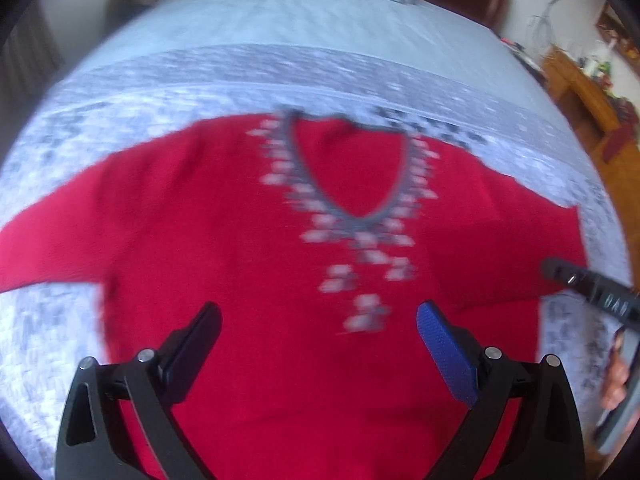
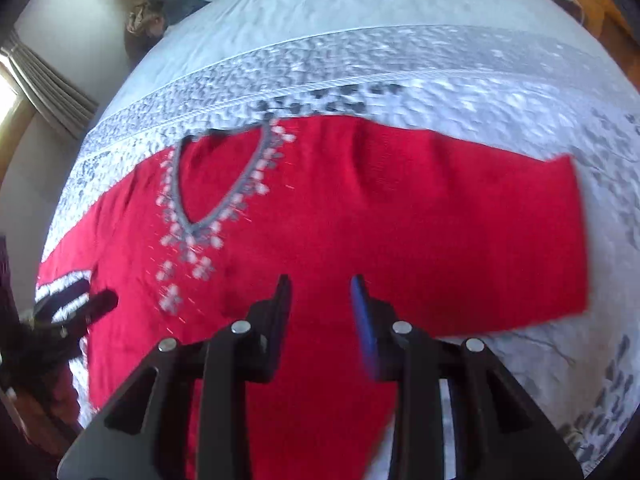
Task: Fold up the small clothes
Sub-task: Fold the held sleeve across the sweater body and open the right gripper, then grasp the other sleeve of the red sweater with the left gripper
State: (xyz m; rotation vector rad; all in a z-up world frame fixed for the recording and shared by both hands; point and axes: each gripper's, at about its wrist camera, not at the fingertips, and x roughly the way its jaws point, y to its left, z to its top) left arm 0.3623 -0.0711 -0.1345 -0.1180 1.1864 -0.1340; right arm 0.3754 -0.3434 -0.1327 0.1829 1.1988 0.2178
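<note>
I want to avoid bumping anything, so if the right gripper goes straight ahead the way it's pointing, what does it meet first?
Most likely the red top spread on the bedspread. The right gripper is open and aimed at the cloth near the sleeve, with nothing visible between. Depth is unclear, so the contact spot is a guess.

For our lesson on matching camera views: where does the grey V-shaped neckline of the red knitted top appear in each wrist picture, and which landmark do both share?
Left wrist view: the grey V-shaped neckline sits at centre, slightly right, above the open left gripper.
Right wrist view: the neckline lies left of centre, up-left of the right gripper.
Shared landmark: the dark patterned band on the pale bedspread just beyond the collar.
</note>
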